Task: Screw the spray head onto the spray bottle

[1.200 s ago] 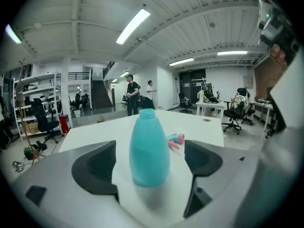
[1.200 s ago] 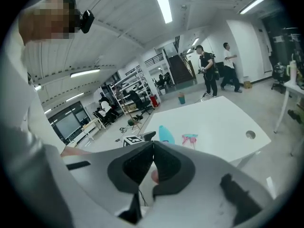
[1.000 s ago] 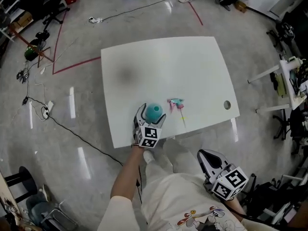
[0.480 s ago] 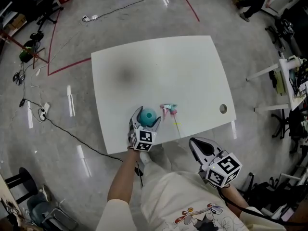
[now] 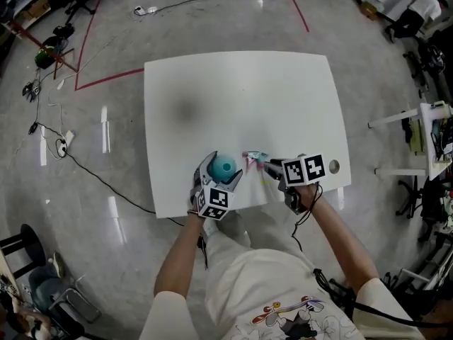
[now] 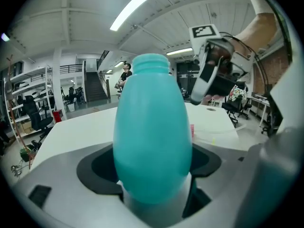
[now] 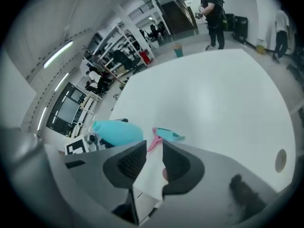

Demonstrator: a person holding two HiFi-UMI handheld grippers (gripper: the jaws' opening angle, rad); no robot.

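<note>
White bench [image 5: 241, 98] w/ teal bottle [image 6: 152, 137] upright nr front edge, clenched in L gripper [image 5: 224, 166]. R gripper [image 5: 272, 167] jaws just been opening, slightly apart, nothing btw them, tips just beside spray head [image 5: 256, 157] lying on bench.

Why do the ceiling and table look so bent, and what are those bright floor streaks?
Left gripper view: the wide-angle lens bows the ceiling and swells the teal bottle. Head view: table edges curve likewise; streaks are lights glaring off glossy floor.
</note>
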